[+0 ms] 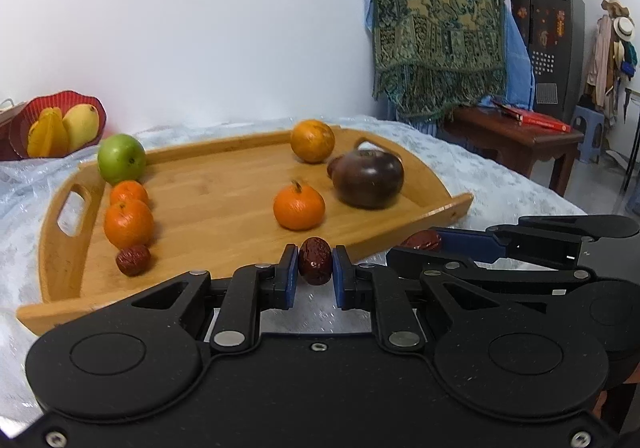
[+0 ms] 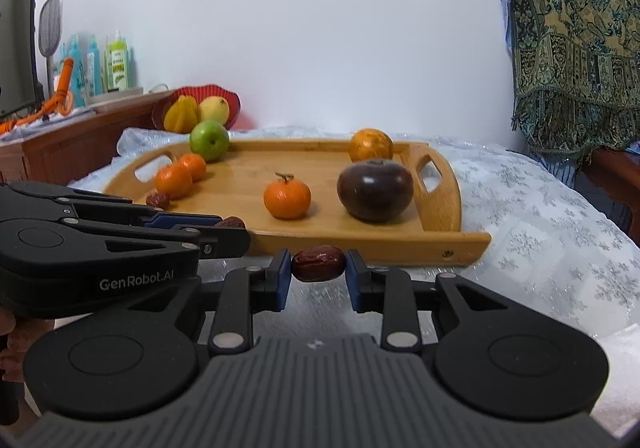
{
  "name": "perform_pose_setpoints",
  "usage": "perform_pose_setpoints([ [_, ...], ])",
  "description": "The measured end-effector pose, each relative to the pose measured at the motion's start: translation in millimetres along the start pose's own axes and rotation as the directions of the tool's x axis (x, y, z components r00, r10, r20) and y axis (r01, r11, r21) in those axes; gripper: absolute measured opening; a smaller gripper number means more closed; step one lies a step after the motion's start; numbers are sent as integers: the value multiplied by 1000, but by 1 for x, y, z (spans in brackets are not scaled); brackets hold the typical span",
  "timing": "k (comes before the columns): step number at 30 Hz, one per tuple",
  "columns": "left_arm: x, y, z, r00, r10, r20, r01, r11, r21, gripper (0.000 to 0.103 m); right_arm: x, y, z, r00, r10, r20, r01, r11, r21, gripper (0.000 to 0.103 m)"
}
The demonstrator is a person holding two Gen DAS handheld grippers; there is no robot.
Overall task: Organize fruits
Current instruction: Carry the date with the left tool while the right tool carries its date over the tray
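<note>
My left gripper (image 1: 315, 256) is shut on a wrinkled red date (image 1: 315, 268), held just above the near rim of the wooden tray (image 1: 224, 203). My right gripper (image 2: 319, 263) is shut on a second date (image 2: 319, 270), gripped end to end in front of the tray (image 2: 248, 175). Each gripper shows in the other's view, the right gripper (image 1: 416, 244) and the left gripper (image 2: 234, 227). On the tray's left side a green apple (image 1: 121, 158), two oranges (image 1: 129, 222) and a third date (image 1: 133, 260) stand in a row. Another orange (image 1: 299, 206), a dark purple fruit (image 1: 368, 177) and a dull orange (image 1: 312, 141) lie to the right.
A red bowl (image 1: 56, 127) with a mango and a starfruit stands behind the tray's left end. A pale patterned cloth (image 2: 540, 215) covers the table. A wooden bench (image 1: 512, 135) and a hanging patterned fabric (image 1: 436, 27) are to the right. Bottles (image 2: 92, 67) stand on a cabinet at the left.
</note>
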State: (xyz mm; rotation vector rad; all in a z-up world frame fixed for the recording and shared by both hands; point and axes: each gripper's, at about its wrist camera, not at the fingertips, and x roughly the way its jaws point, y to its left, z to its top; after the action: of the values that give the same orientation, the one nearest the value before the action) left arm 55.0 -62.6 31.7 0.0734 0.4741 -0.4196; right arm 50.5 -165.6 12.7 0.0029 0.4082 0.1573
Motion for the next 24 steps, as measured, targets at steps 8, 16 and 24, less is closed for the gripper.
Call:
perform_pose_setpoints([
  [8,4,17,22,999,53,-1,-53,998,-38,15,14,12,23,999,-13,33,14,999,-40,34],
  [16,15,37,48,994,110,14,-109,992,-61,15,38,20,50,999,-29,33,30,998,-47,34],
  [24,39,65,68,990,138,-11,-138,984,-111,15,72,24,74,999,-28,19,28,999,-27,34],
])
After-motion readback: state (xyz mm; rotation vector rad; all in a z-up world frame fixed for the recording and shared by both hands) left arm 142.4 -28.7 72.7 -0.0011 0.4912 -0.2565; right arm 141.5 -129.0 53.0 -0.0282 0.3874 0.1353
